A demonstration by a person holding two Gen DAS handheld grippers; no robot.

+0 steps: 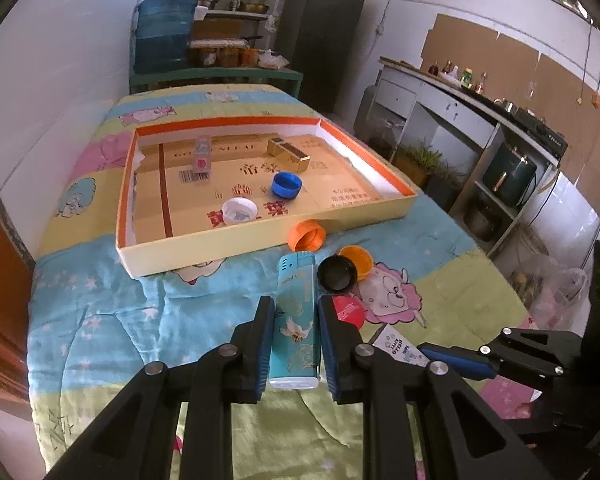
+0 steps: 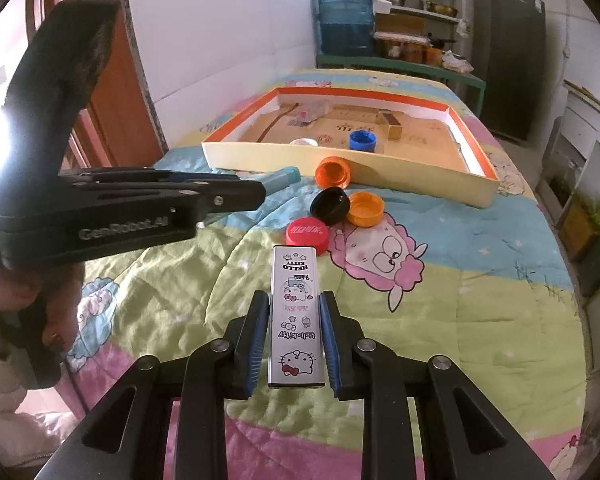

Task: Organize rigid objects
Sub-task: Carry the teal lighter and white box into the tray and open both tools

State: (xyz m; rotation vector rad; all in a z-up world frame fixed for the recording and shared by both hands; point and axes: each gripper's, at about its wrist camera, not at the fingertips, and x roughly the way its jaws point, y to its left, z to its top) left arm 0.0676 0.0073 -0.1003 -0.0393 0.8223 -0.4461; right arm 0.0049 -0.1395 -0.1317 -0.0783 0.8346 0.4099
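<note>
Left wrist view: your left hand-held gripper (image 1: 294,344) has its 2 blue ribbed pads clamped on the teal lighter (image 1: 296,320), a smooth, hard, flat-sided block that juts forward over the bed (image 1: 100,320). Keep the squeeze square on the long flat faces; glossy plastic could slip if you twist. Your right hand-held gripper (image 2: 294,340) is holding the Hello Kitty lighter (image 2: 297,320) the same way, narrow and straight. My guess is both go into the shallow cardboard tray (image 1: 260,236), so clear its low front wall before lowering. Near that wall on the soft quilt lie round caps: 2 orange, a black cap (image 1: 337,273) and a red cap (image 2: 307,232). Inside the tray rest a blue cap (image 1: 287,185), a white cap (image 1: 240,210) and a gold box (image 1: 288,155).
</note>
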